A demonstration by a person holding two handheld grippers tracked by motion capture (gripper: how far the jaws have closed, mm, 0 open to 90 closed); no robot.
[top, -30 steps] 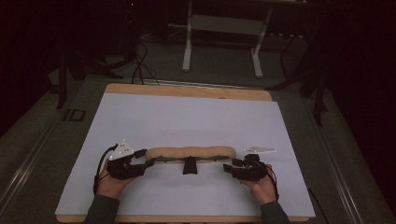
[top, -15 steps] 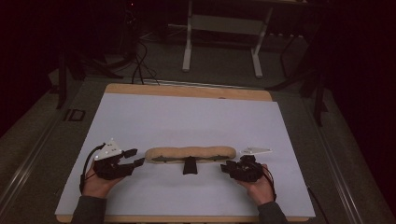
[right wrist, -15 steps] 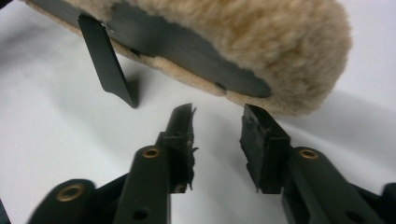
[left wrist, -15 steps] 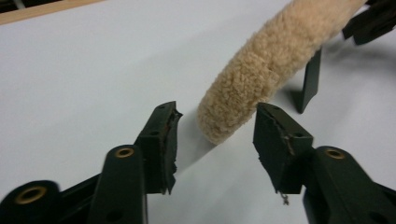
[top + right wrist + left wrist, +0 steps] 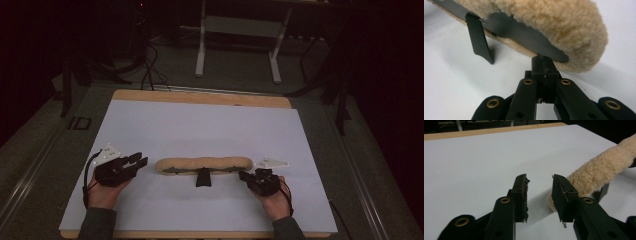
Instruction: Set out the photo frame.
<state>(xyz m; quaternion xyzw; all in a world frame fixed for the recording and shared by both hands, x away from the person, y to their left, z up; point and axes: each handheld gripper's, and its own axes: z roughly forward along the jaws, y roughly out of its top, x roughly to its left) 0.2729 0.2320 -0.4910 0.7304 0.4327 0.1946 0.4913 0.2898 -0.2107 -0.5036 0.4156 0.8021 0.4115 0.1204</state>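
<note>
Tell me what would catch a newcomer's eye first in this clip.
A long tan fleece pad lies across the near middle of the white table mat, with a short black strap hanging off its front edge. A hand-held gripper sits at each end: the left gripper open beside the left end, the right gripper with jaws closed at the dark underside of the right end.

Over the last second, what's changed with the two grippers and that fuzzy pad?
The left hand-held gripper has let go of the fleece pad's left end and drawn back to the left; its jaws now stand open just off that end. The right hand-held gripper has stayed shut at the pad's right end, and the pad and its black strap lie where they were on the white table.
</note>
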